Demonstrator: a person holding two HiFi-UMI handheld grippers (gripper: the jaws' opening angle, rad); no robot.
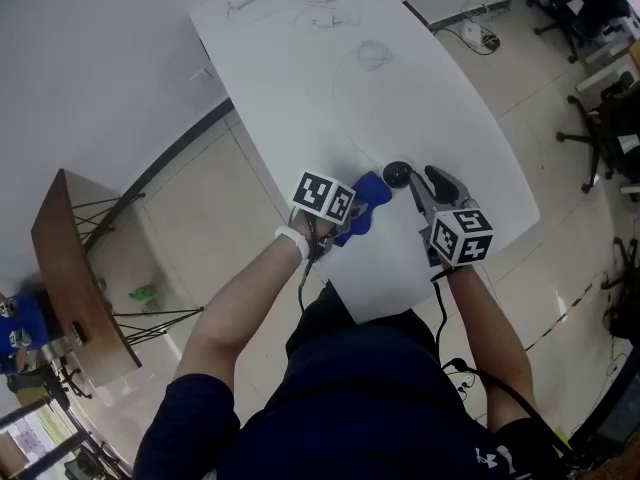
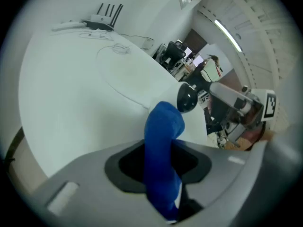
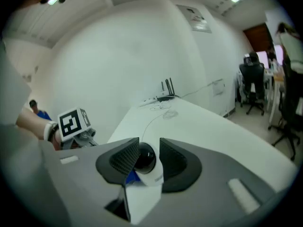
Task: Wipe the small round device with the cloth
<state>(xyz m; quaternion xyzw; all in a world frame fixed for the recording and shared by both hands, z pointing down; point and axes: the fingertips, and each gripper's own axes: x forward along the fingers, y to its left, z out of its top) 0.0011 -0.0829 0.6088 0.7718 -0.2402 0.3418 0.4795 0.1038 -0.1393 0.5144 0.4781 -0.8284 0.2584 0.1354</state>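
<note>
While the person (image 1: 360,388) holds two claws over the near end of the white table (image 1: 330,78), both claws have something in them. The left claw (image 2: 158,162) is shut tight on the blue cloth (image 2: 162,136). The cloth stands up between its two jaws and sticks out past their tips, and its top end is bent over a little.

The right claw (image 3: 147,150) grips the small round device (image 3: 143,161). The device sits right between that claw's two dark pads, with one pad on each side of it. It has a shiny black round front and a white body.

Seen from the left claw, the device is just past the tip of the cloth and a bit to the right. It is very near the cloth, but I cannot tell if they touch. From the head view, the two claws lean toward each other, with the cloth and the device between them.

Far ahead of both claws, a thin wire (image 1: 372,55) lies curled on the table. A small box with black sticks (image 2: 100,19) sits at the far end.
</note>
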